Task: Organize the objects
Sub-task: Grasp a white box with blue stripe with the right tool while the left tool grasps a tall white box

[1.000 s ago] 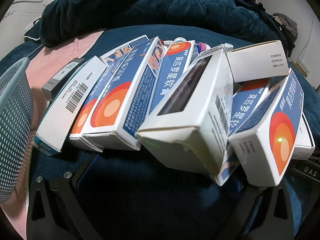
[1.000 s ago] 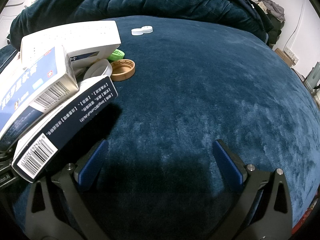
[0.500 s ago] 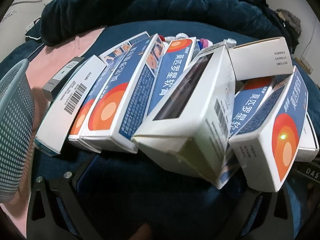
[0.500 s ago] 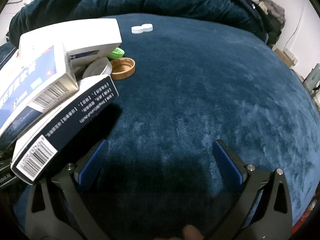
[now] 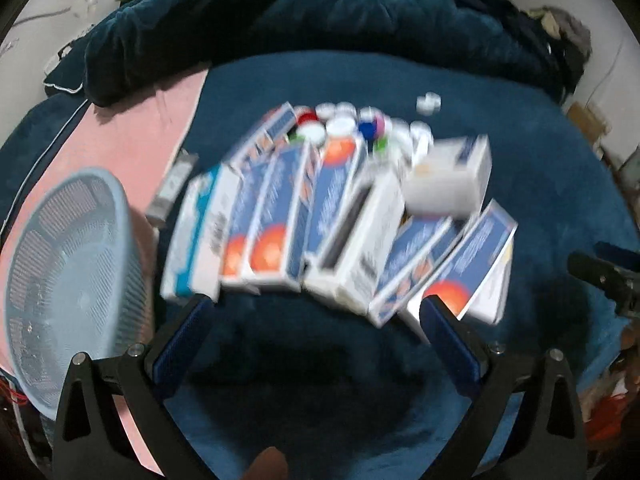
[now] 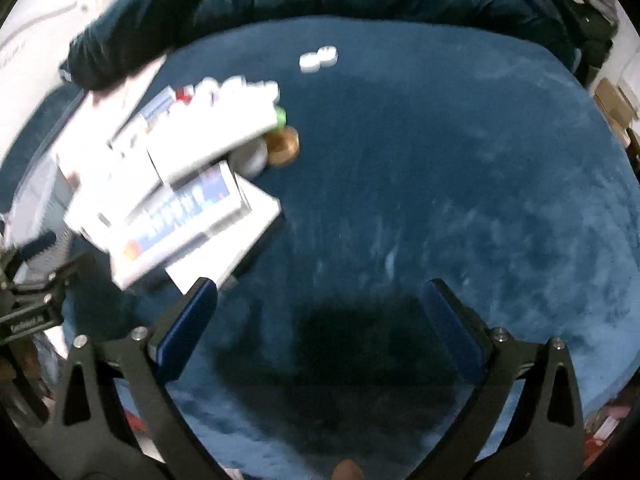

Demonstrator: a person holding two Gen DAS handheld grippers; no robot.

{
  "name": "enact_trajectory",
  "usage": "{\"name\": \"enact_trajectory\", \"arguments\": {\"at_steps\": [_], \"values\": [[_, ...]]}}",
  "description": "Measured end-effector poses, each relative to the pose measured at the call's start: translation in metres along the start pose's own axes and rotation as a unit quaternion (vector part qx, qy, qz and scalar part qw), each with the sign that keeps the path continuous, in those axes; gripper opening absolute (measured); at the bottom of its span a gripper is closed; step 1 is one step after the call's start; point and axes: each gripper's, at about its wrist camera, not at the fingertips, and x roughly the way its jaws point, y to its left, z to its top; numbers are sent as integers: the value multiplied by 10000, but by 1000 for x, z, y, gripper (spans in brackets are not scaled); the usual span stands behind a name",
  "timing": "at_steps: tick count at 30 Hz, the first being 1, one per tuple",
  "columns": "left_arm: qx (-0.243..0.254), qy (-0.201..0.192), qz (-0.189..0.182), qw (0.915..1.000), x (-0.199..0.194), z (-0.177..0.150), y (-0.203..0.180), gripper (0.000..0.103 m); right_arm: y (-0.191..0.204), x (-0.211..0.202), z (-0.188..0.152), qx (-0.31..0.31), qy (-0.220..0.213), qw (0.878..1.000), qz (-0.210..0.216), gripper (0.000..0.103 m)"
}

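Observation:
A leaning row of blue, white and orange medicine boxes (image 5: 328,232) lies on the dark blue blanket (image 5: 540,184), blurred by motion. A small white box (image 5: 448,180) rests on top at the right. Several bottle caps (image 5: 344,124) sit behind the row. My left gripper (image 5: 316,312) hangs open above and just in front of the boxes, holding nothing. In the right wrist view the same boxes (image 6: 176,184) lie at the left, with a brown cap (image 6: 283,146) and a green cap (image 6: 281,117) beside them. My right gripper (image 6: 320,300) is open over bare blanket.
A light blue mesh basket (image 5: 68,292) stands at the left on a pink sheet (image 5: 132,136). Two white caps (image 6: 318,59) lie apart at the far side. A dark quilt (image 5: 360,20) is piled behind. The right gripper's body (image 5: 608,276) shows at the right edge.
Both grippers have pulled up and back from the boxes, so the views are wider and motion-blurred. The basket's inside now shows. Both stay open and empty.

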Motion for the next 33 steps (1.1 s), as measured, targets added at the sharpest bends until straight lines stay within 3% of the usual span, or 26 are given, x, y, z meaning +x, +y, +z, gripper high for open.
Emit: {"name": "enact_trajectory", "arguments": {"at_steps": [6, 9, 11, 17, 22, 24, 26, 30, 33], "values": [[138, 358, 56, 9992, -1, 65, 21, 103, 52, -11, 70, 698, 285, 9964, 386, 103], [-121, 263, 206, 9994, 10, 68, 35, 103, 73, 11, 92, 958, 432, 9943, 178, 103], [-240, 353, 159, 9990, 19, 70, 40, 103, 76, 27, 97, 1262, 559, 9904, -18, 103], [158, -150, 370, 9991, 24, 80, 32, 103, 76, 69, 97, 1579, 1104, 9782, -769, 102], [612, 205, 84, 9979, 47, 76, 14, 103, 81, 94, 103, 1518, 1228, 9773, -824, 102], [778, 371, 10, 9963, 58, 73, 6, 103, 77, 102, 99, 1553, 1396, 9761, -610, 93], [791, 524, -159, 9954, 66, 73, 1, 102, 67, 106, 95, 1733, 1604, 9714, -252, 67], [740, 730, -696, 9921, 77, 73, -10, 102, 43, 89, 91, 2092, 1462, 9655, 511, 48], [779, 934, -782, 9895, 88, 72, -20, 100, 32, 70, 91, 2135, 1239, 9658, 793, 41]]}}
